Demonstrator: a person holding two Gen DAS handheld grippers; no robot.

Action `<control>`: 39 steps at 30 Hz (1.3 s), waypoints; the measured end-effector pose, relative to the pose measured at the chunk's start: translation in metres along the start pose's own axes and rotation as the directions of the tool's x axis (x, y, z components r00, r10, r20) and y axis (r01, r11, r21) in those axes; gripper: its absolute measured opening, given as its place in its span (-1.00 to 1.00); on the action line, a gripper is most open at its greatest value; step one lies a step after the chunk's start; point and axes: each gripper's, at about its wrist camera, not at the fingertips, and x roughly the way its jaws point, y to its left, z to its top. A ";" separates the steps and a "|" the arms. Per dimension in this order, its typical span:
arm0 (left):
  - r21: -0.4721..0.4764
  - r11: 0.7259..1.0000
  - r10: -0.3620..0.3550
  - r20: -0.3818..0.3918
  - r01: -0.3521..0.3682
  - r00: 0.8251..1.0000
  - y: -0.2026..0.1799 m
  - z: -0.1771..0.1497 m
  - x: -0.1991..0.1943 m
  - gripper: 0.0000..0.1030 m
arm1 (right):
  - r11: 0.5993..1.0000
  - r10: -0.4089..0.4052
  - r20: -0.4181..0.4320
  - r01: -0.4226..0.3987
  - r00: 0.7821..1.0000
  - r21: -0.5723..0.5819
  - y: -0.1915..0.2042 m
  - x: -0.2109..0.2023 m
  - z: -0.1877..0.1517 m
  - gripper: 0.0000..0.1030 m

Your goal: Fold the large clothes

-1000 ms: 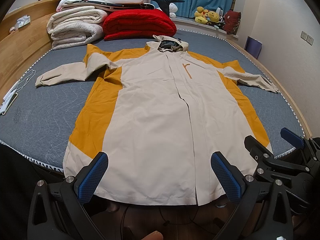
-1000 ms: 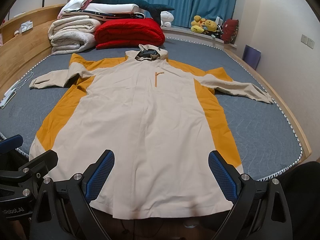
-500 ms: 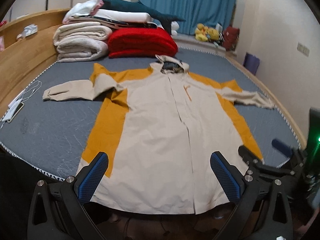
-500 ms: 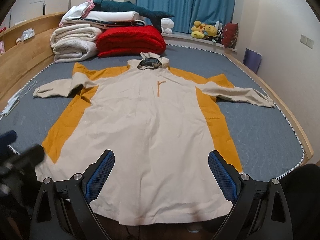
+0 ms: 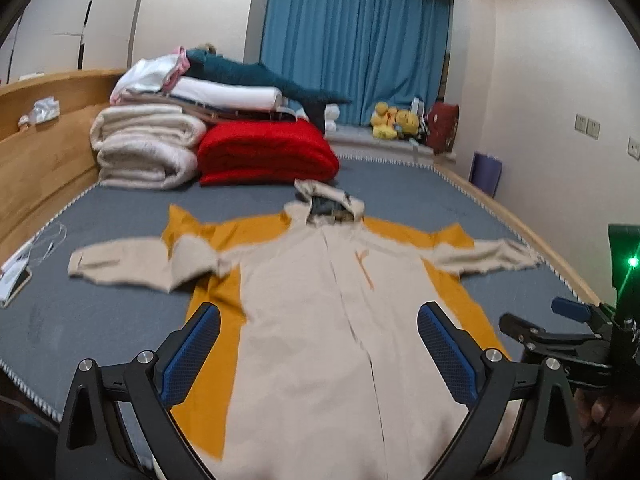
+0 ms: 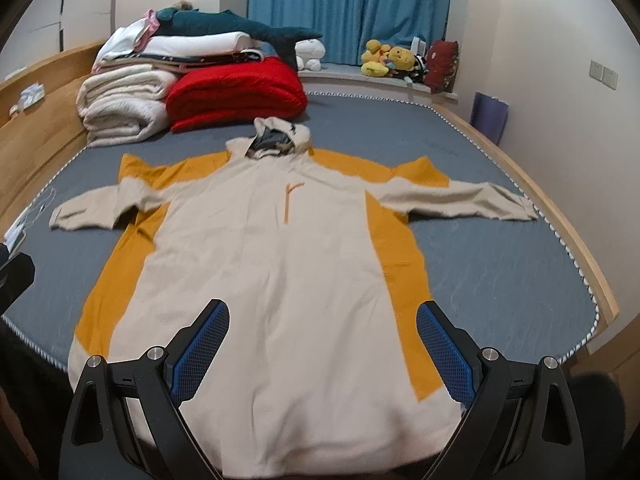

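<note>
A long beige hooded coat point(image 5: 316, 320) point(image 6: 280, 264) with orange side panels lies flat and face up on the grey bed point(image 5: 100, 312) point(image 6: 500, 272), sleeves spread, hood toward the far end. My left gripper point(image 5: 320, 354) hovers open above the coat's lower half, nothing between its blue pads. My right gripper point(image 6: 322, 350) is open too, over the hem area, holding nothing. The right gripper point(image 5: 560, 328) also shows at the right edge of the left wrist view.
Folded white blankets point(image 6: 124, 108), a red quilt point(image 6: 236, 92) and a teal plush shark point(image 6: 236, 28) are stacked at the bed's far left. Plush toys point(image 6: 388, 60) sit by the blue curtain. A phone and cable point(image 5: 24, 268) lie at the left edge. Wooden frame point(image 6: 576, 248) rims the bed.
Both grippers have risen and tilted up, so more of the room's far wall shows. The left one moved forward over the coat's hem. The coat has not moved.
</note>
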 end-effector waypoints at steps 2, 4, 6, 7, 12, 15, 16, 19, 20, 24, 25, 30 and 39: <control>-0.049 0.999 -0.016 0.018 0.017 1.000 0.014 0.014 0.014 0.89 | 1.000 -0.002 0.015 0.002 1.000 -0.011 0.000 0.008 0.021 0.85; -0.066 0.998 -0.019 0.038 0.022 0.999 0.026 0.034 0.031 0.88 | 1.000 -0.002 0.029 0.003 1.000 -0.022 0.001 0.015 0.036 0.85; -0.111 0.993 -0.029 0.060 0.036 0.998 0.044 0.046 0.045 0.86 | 0.999 -0.006 0.046 0.008 0.999 -0.042 0.005 0.023 0.053 0.85; -0.121 0.992 -0.028 0.061 0.035 0.998 0.052 0.054 0.056 0.84 | 0.998 -0.006 0.057 0.009 0.998 -0.054 0.007 0.027 0.061 0.85; -0.079 0.994 0.078 -0.015 -0.079 0.997 0.080 0.079 0.125 0.19 | 0.997 -0.015 0.089 0.021 0.996 -0.073 0.010 0.054 0.102 0.85; -0.063 0.993 0.095 -0.068 -0.099 0.993 0.098 0.087 0.163 -0.09 | 0.995 -0.015 0.108 0.025 0.994 -0.092 0.017 0.075 0.129 0.85; -0.063 0.993 0.096 -0.084 -0.102 0.992 0.106 0.088 0.177 -0.13 | 0.994 -0.013 0.115 0.025 0.993 -0.103 0.020 0.083 0.138 0.85; -0.061 0.991 0.112 -0.113 -0.119 0.987 0.126 0.084 0.204 -0.29 | 0.991 -0.002 0.121 0.018 0.993 -0.129 0.031 0.108 0.163 0.85; -0.066 0.990 0.115 -0.123 -0.124 0.986 0.133 0.082 0.210 -0.36 | 0.989 -0.002 0.130 0.021 0.992 -0.143 0.037 0.117 0.171 0.84; -0.095 0.983 0.135 -0.197 -0.156 0.971 0.171 0.065 0.238 -0.54 | 0.987 0.028 0.149 -0.004 0.988 -0.162 0.051 0.145 0.189 0.82; -0.113 0.980 0.136 -0.217 -0.163 0.967 0.183 0.060 0.245 -0.56 | 0.987 0.037 0.152 -0.012 0.988 -0.161 0.053 0.153 0.191 0.82; -0.229 0.937 0.191 -0.300 -0.265 0.935 0.261 0.038 0.269 -0.59 | 0.983 0.154 0.050 -0.148 0.987 -0.111 0.059 0.197 0.188 0.65; -0.512 0.698 0.273 -0.457 -0.501 0.847 0.431 -0.027 0.275 -0.55 | 0.975 0.205 0.047 -0.200 0.978 -0.101 0.061 0.233 0.188 -0.17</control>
